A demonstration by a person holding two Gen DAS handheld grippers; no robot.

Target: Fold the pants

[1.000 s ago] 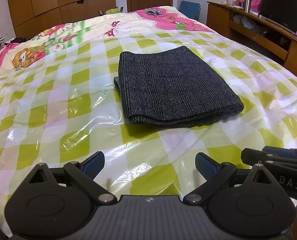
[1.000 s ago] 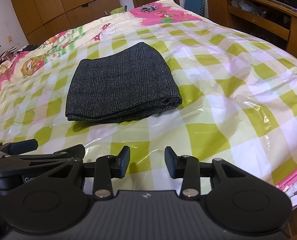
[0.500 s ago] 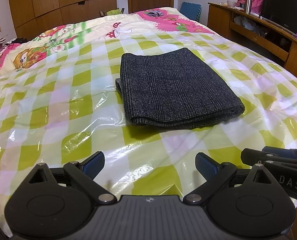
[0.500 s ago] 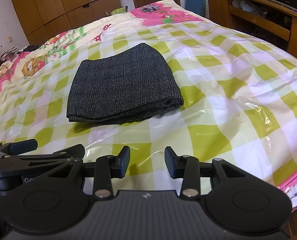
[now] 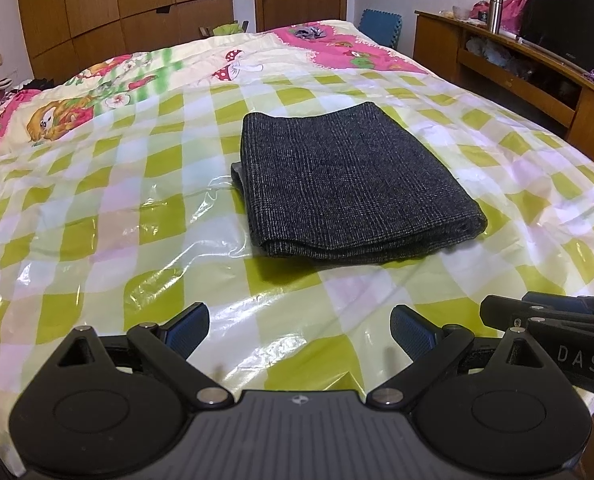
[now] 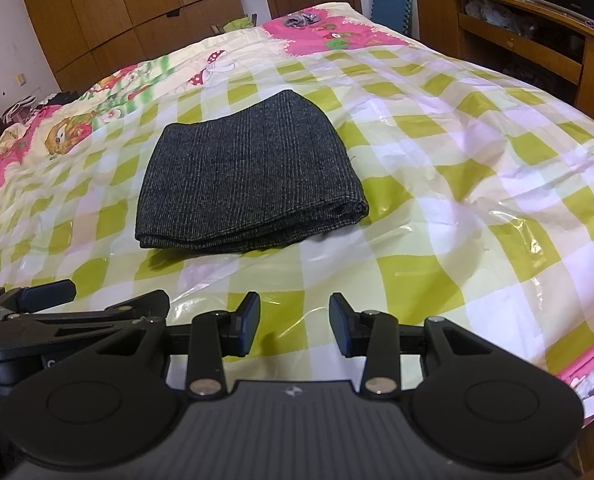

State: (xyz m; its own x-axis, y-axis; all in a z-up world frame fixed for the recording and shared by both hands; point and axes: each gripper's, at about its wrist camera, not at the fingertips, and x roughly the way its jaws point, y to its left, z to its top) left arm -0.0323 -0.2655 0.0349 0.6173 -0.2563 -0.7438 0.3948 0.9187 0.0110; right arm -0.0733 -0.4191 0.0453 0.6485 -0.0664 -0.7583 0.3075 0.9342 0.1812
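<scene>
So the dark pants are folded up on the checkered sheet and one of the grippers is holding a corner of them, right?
Not quite. The pants are folded on the checkered sheet, but neither gripper holds them: the left gripper and right gripper are both open and empty, short of the fabric, as both wrist views show.

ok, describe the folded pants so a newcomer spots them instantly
Start at the bed's shiny green-and-white checked plastic sheet. Near its middle lies a folded dark grey woven pair of pants, a flat rectangular stack. It is the only dark item on the sheet; neither gripper touches it.

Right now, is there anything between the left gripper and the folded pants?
No, just bare checkered plastic sheet lies between the open left gripper and the folded pants. The left wrist view shows it best.
</scene>
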